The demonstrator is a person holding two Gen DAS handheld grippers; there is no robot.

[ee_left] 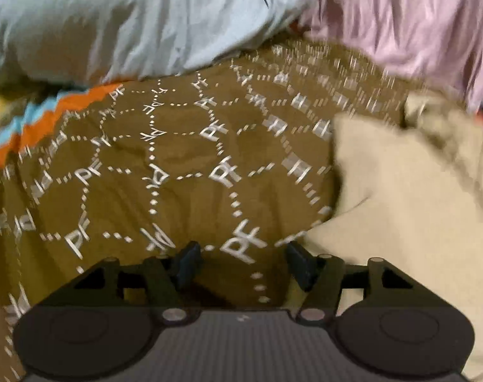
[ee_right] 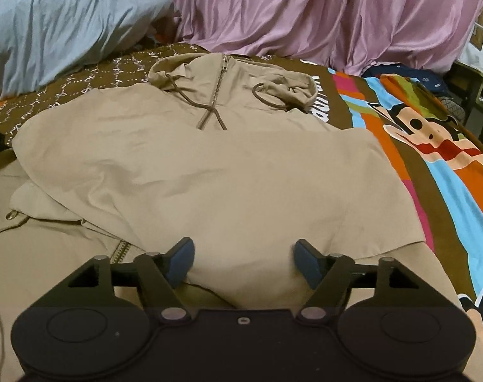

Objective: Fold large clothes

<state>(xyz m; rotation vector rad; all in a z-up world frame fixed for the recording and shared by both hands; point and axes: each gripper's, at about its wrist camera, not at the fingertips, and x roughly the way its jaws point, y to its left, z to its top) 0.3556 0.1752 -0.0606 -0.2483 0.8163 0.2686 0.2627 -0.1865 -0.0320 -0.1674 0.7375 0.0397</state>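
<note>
- Beige hoodie (ee_right: 209,172) spread front-up on a bed, over a brown patterned bedspread (ee_left: 165,159); hood, zip and drawstrings (ee_right: 209,105) at the far end from the right tool, hem nearest it.
- One side of the hoodie already lying doubled over the body, its edge running toward the zip; the other side apparently still out flat. Judged: mid-fold, sides coming in before the lengthwise fold.
- Right tool (ee_right: 243,262) low over the hoodie's near hem, fingers spread wide, nothing between them; pointing along the garment toward the hood.
- Left tool (ee_left: 243,264) off the hoodie's left edge, above bare bedspread, fingers likewise spread and holding nothing; only a bunched corner of beige cloth (ee_left: 400,191) showing at its right. View streaked with blur.
- Next move, as a guess: bringing both tools onto the cloth, pinching a free edge or the hem, lifting and carrying it across without dragging the doubled layer loose.
- Pale blue bedding (ee_right: 60,28) and pink satin drape (ee_right: 321,16) heaped beyond the hood; cartoon-print blanket (ee_right: 426,140) to the hoodie's right.
</note>
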